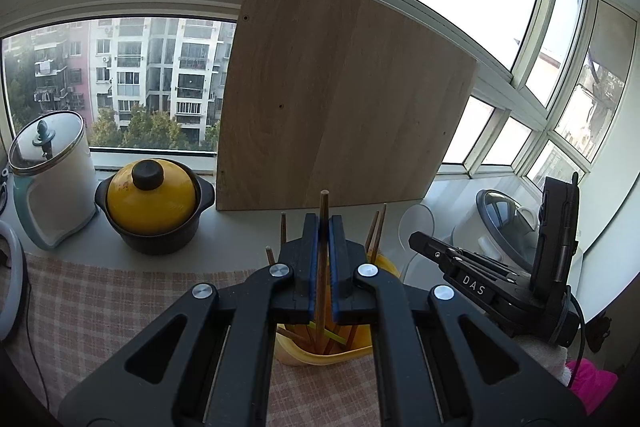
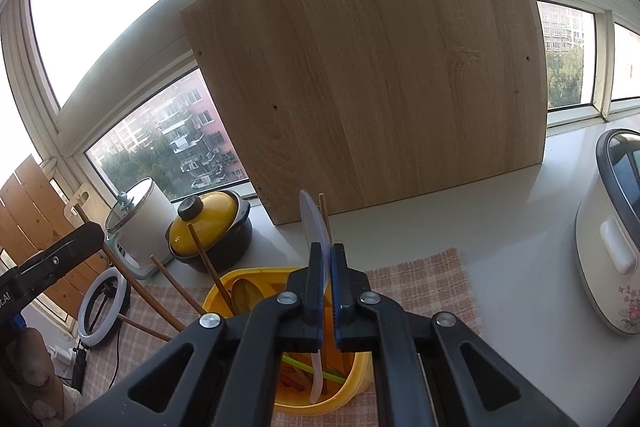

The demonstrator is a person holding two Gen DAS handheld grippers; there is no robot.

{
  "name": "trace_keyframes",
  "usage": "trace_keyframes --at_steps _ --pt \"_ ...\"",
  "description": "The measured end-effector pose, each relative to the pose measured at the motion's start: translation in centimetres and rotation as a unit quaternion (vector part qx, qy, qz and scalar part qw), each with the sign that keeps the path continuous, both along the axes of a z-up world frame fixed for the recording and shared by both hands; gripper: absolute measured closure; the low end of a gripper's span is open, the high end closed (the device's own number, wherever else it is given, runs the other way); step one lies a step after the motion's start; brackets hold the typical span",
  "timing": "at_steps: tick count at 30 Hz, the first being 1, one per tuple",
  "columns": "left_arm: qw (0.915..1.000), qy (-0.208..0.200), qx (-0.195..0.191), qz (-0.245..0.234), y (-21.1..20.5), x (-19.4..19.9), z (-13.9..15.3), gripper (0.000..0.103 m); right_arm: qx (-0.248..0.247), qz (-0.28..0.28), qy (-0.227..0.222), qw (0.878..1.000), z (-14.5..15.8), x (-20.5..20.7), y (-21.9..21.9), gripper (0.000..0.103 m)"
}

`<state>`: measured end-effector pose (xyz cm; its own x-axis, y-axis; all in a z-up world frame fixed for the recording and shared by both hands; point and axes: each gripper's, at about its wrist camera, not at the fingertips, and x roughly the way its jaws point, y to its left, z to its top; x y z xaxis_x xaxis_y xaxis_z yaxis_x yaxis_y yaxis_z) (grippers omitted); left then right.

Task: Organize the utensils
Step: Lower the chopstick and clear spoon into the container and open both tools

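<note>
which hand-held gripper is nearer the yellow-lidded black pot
Left. The left hand-held gripper, shut on a wooden chopstick, sits beside the yellow-lidded black pot. The right hand-held gripper, shut on a translucent plastic spoon, is farther away on the opposite side.

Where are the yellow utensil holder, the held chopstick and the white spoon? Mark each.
yellow utensil holder point(image 2: 224, 287): right wrist view, left rim.
chopstick point(image 1: 322, 211): left wrist view, upper shaft.
white spoon point(image 2: 313, 217): right wrist view, translucent upper end.
</note>
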<state>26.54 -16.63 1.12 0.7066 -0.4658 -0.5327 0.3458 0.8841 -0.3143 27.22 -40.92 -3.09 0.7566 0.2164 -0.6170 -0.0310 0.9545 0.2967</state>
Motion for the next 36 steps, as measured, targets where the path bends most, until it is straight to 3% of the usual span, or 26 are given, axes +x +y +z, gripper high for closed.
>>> trace_keyframes --at_steps 25,28,29,30,31,36 --pt "0.9995 0.031 -0.001 0.002 0.2 -1.0 -1.8 0.101 -0.032 -0.024 0.017 0.999 -0.3 -2.3 -0.6 0.102" --pt "0.9995 0.031 0.0 -0.001 0.2 -1.3 -1.7 0.098 -0.039 -0.023 0.018 0.999 -0.2 -2.7 -0.4 0.097" --pt "0.9995 0.032 0.0 -0.001 0.2 -1.5 -1.6 0.094 -0.042 -0.021 0.018 0.999 -0.2 -2.9 -0.4 0.086" --pt "0.9995 0.031 -0.004 -0.002 0.3 -1.6 -1.5 0.08 -0.045 -0.022 0.015 0.999 0.0 -3.1 -0.3 0.078" --pt "0.9995 0.03 -0.006 -0.002 0.3 -1.8 -1.4 0.074 -0.047 -0.025 0.011 0.999 0.1 -3.5 -0.3 0.069" --pt "0.9999 0.012 -0.001 0.0 0.8 -3.5 -0.6 0.074 -0.053 -0.026 -0.001 0.998 1.2 -5.0 -0.2 0.068"
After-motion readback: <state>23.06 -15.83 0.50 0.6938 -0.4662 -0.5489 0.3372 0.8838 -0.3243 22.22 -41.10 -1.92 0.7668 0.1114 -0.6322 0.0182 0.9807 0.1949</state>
